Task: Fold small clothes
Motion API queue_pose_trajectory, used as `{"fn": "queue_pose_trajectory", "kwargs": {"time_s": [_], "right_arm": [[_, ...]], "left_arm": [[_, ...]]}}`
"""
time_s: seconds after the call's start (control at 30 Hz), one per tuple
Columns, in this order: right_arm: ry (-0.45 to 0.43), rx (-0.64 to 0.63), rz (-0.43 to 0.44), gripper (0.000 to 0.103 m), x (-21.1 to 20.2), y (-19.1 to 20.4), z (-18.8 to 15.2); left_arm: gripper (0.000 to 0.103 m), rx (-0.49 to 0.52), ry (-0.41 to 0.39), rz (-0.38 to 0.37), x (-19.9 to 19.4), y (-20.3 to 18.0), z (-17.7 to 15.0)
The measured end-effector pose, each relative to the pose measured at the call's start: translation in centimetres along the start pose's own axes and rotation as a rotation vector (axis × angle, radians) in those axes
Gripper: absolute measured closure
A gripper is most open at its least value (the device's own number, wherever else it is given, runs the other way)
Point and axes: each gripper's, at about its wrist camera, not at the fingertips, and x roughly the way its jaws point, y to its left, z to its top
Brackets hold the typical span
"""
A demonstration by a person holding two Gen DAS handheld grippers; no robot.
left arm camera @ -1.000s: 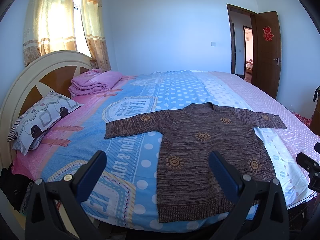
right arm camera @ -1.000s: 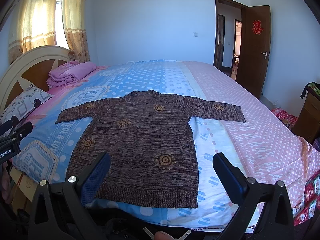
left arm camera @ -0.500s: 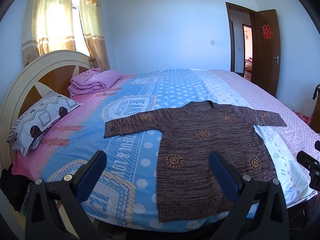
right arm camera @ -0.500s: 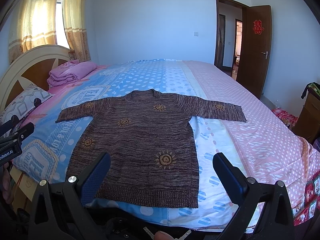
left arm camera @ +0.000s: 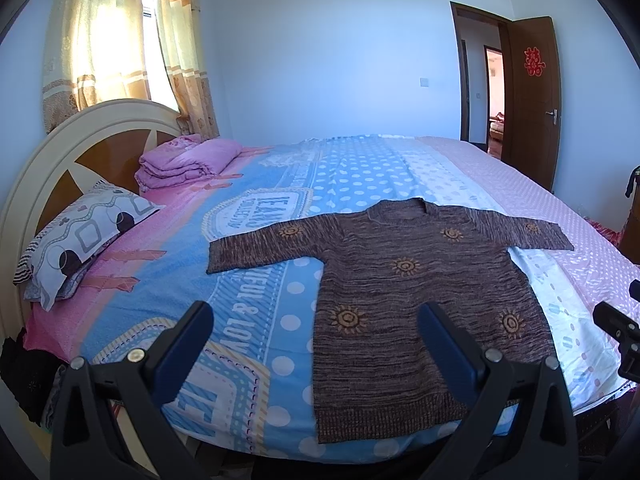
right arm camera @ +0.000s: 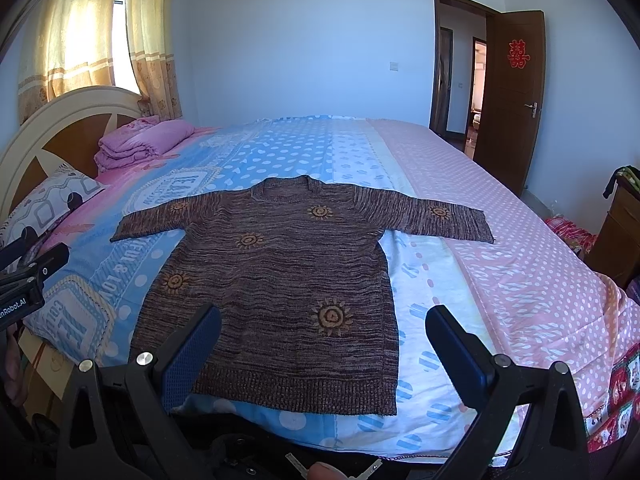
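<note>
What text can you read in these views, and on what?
"nRobot.AI", start cut off: left gripper.
"& LOV", rest hidden: bedsheet.
Badge print on bedsheet: reversed, unclear.
Red double-happiness sign: door.
Sweater: sun motifs, no words.

Bed (left arm camera: 360, 184) being covered by blue-pink dotted sheet. Pillow (left arm camera: 80, 236) being propped against headboard (left arm camera: 60, 148), folded pink blanket (left arm camera: 188, 162) lying beside it. Window being screened by curtains (right arm camera: 80, 40). Brown door (right arm camera: 516, 96) being left open.
</note>
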Motion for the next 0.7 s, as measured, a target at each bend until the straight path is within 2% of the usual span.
{"fn": "queue_pose_trajectory", "kwargs": {"time_s": [0.6,0.7], "right_arm": [[0.021,-0.018,-0.007,0.001,1.4,-0.2,-0.2],[0.022,-0.015,0.015,0.001,2.0,-0.4,-0.1]], "left_arm": [[0.0,0.021,0.021,0.008,1.3,-0.5,-0.3],[0.0,0.027,0.022,0.014,2.1,-0.5,-0.3]]}}
